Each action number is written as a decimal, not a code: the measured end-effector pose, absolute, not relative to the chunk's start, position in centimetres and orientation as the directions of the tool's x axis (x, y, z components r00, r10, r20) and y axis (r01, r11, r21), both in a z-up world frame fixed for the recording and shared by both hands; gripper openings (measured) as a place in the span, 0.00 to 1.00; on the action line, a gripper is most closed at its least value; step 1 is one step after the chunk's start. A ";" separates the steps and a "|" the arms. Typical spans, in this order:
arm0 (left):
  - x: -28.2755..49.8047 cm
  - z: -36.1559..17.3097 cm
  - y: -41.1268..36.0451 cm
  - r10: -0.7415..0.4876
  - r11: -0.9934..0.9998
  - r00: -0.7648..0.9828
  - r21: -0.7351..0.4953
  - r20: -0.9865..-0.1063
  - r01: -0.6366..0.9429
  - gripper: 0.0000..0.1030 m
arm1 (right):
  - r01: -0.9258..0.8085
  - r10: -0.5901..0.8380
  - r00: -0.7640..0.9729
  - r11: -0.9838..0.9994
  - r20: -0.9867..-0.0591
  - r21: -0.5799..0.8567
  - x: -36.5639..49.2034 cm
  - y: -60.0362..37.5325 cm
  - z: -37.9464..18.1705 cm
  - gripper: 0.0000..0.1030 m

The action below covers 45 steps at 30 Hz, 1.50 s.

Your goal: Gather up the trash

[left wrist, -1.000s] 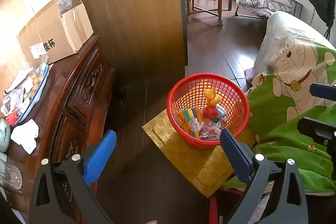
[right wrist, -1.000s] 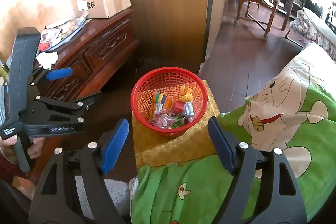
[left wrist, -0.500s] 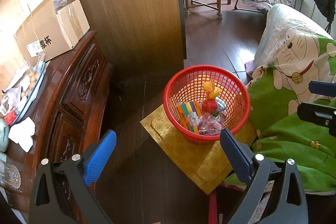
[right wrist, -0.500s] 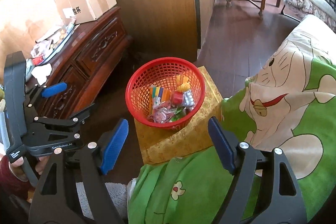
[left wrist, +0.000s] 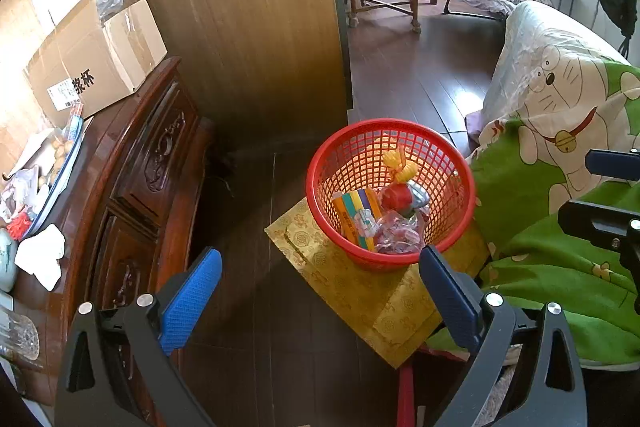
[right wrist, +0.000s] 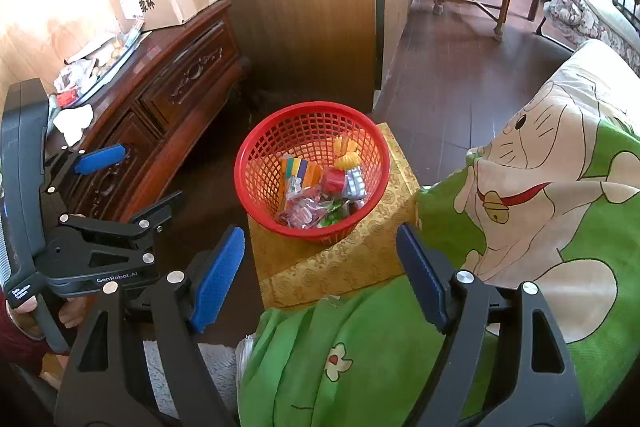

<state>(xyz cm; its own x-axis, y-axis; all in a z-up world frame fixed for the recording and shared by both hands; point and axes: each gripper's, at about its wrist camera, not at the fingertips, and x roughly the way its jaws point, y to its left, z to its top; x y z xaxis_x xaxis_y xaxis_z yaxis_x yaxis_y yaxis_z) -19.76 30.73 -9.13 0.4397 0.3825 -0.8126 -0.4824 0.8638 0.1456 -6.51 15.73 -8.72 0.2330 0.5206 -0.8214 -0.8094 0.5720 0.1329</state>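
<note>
Trouble in the left wrist view would come from the basket (left wrist: 390,193), which sits on a gold box (left wrist: 360,291) and overhangs its edge beside the blanket (left wrist: 560,259): the left hand-held gripper (left wrist: 316,291), jaws wide and empty, could tip it and spill the trash (left wrist: 380,215) if it nudged the rim; against the earlier picture the basket has slid slightly lower. In the right wrist view the right hand-held gripper (right wrist: 320,275) hangs open and empty over the blanket, whose folds could snag a finger, and the basket now lies lower and further left, with the left hand-held gripper larger at the left edge.
</note>
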 end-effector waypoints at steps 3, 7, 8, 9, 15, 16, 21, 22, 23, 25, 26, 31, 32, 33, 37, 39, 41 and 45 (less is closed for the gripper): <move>-19.7 -9.1 30.7 0.382 0.863 0.439 0.144 -0.813 -0.483 0.94 | -0.811 0.519 0.234 0.571 -0.822 0.130 -6.5 15.6 -8.7 0.74; -19.7 -9.1 30.7 0.382 0.863 0.439 0.145 -0.813 -0.483 0.94 | -0.811 0.519 0.234 0.571 -0.822 0.130 -6.5 15.7 -8.7 0.74; -19.7 -9.2 30.7 0.383 0.863 0.439 0.146 -0.813 -0.483 0.94 | -0.811 0.519 0.234 0.571 -0.822 0.129 -6.5 15.7 -8.7 0.74; -19.7 -9.1 30.7 0.383 0.863 0.439 0.146 -0.813 -0.483 0.94 | -0.811 0.519 0.234 0.571 -0.822 0.129 -6.6 15.7 -8.7 0.74; -19.6 -9.2 30.6 0.381 0.865 0.438 0.146 -0.814 -0.480 0.94 | -0.811 0.519 0.234 0.571 -0.822 0.129 -6.5 15.7 -8.7 0.74; -19.6 -9.2 30.6 0.381 0.865 0.438 0.146 -0.814 -0.480 0.94 | -0.811 0.518 0.234 0.571 -0.822 0.129 -6.5 15.7 -8.7 0.74; -19.6 -9.2 30.6 0.379 0.865 0.438 0.144 -0.815 -0.480 0.94 | -0.811 0.518 0.234 0.571 -0.823 0.129 -6.5 15.7 -8.7 0.74; -19.6 -9.2 30.6 0.379 0.865 0.438 0.144 -0.815 -0.480 0.94 | -0.811 0.518 0.234 0.571 -0.823 0.129 -6.5 15.7 -8.7 0.74; -19.6 -9.2 30.6 0.378 0.865 0.438 0.143 -0.816 -0.480 0.94 | -0.810 0.517 0.234 0.571 -0.823 0.129 -6.5 15.7 -8.7 0.74; -19.6 -9.2 30.6 0.381 0.864 0.438 0.146 -0.815 -0.481 0.94 | -0.811 0.518 0.234 0.571 -0.823 0.129 -6.5 15.7 -8.7 0.74; -19.6 -9.2 30.7 0.381 0.865 0.438 0.146 -0.814 -0.480 0.94 | -0.811 0.518 0.234 0.571 -0.823 0.129 -6.5 15.7 -8.7 0.74; -19.6 -9.3 30.5 0.380 0.866 0.440 0.145 -0.814 -0.478 0.94 | -0.811 0.517 0.234 0.571 -0.823 0.129 -6.5 15.7 -8.7 0.74; -19.6 -9.3 30.4 0.383 0.866 0.441 0.149 -0.812 -0.478 0.94 | -0.811 0.518 0.234 0.571 -0.823 0.129 -6.5 15.7 -8.7 0.74; -19.6 -9.3 30.3 0.389 0.865 0.442 0.155 -0.809 -0.478 0.94 | -0.811 0.518 0.234 0.571 -0.823 0.129 -6.5 15.7 -8.7 0.74; -19.7 -9.3 30.0 0.404 0.862 0.446 0.171 -0.799 -0.476 0.94 | -0.811 0.517 0.234 0.571 -0.823 0.128 -6.6 15.7 -8.7 0.74; -19.6 -9.2 30.0 0.402 0.863 0.448 0.168 -0.798 -0.477 0.94 | -0.811 0.517 0.234 0.571 -0.823 0.128 -6.5 15.7 -8.7 0.74; -19.7 -9.1 30.1 0.403 0.863 0.450 0.168 -0.797 -0.476 0.94 | -0.811 0.517 0.234 0.571 -0.823 0.128 -6.6 15.7 -8.7 0.74; -19.7 -9.1 30.0 0.403 0.863 0.451 0.167 -0.797 -0.476 0.94 | -0.811 0.517 0.234 0.571 -0.823 0.129 -6.5 15.7 -8.7 0.74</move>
<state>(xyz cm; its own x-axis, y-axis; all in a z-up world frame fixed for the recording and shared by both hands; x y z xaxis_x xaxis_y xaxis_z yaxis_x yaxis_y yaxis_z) -19.70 30.04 -9.09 0.4508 0.4028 -0.7966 -0.4761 0.8634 0.1671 -6.55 15.68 -8.67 0.2336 0.5173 -0.8233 -0.8110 0.5708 0.1285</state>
